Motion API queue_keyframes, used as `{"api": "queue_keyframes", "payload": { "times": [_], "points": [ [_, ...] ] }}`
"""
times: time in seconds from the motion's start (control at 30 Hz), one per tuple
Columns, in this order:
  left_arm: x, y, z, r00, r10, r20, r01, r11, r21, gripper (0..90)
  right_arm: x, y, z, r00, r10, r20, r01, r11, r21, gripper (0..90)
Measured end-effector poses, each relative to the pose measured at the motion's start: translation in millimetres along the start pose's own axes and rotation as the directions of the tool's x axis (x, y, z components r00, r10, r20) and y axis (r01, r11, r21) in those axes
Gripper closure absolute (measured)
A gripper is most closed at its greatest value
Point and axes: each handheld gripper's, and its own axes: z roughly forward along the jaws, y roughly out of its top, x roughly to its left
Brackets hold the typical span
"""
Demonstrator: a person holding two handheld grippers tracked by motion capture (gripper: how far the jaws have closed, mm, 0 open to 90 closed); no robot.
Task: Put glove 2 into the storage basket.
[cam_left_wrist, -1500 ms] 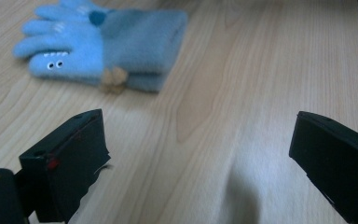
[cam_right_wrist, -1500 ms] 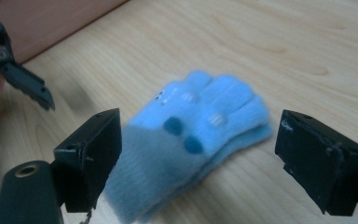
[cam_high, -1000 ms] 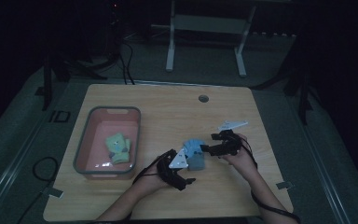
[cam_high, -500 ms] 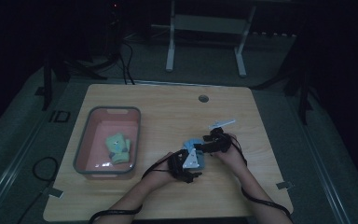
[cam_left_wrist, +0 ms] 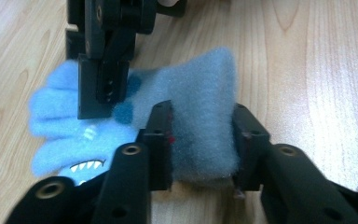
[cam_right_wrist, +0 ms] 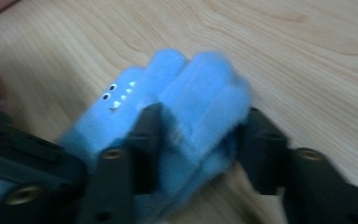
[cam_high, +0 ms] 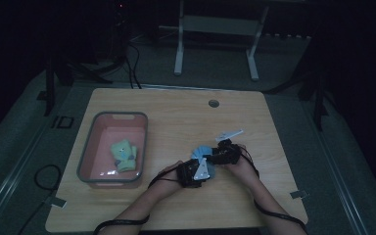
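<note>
On a pale wooden table (cam_high: 176,112) in a dark room we see both jaws just closing, our left gripper (cam_left_wrist: 204,140) clamped on the fluffy blue sock's (cam_left_wrist: 200,116) cuff, our right gripper (cam_right_wrist: 198,135) on its toe end, near a pink tray (cam_high: 90,161)

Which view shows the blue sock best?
Left gripper view: the blue sock is sharp, its printed face visible, both claws clamping it. Right gripper view is blurred. High view shows a small blue patch.
</note>
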Motion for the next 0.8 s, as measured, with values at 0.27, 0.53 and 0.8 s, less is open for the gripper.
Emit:
{"api": "queue_keyframes", "payload": {
  "times": [0.27,0.53,0.8],
  "points": [
    [11.4,3.1,-5.3,0.9966,-0.062,0.054,0.062,0.998,0.012,75.9,-1.9,1.0,1.4,0.9959,0.068,-0.06,-0.069,0.998,-0.007,77.8],
    [16.1,13.4,-23.1,0.9977,-0.049,0.047,0.047,0.9981,0.04,76.4,0.5,10.6,-7.8,0.9921,0.081,-0.095,-0.085,0.996,-0.035,78.4],
    [25.6,23.2,-50.2,0.9987,-0.037,0.034,0.035,0.998,0.052,76.5,11.0,32.8,-21.5,0.9927,0.043,-0.113,-0.052,0.996,-0.078,78.5]
  ]
}}
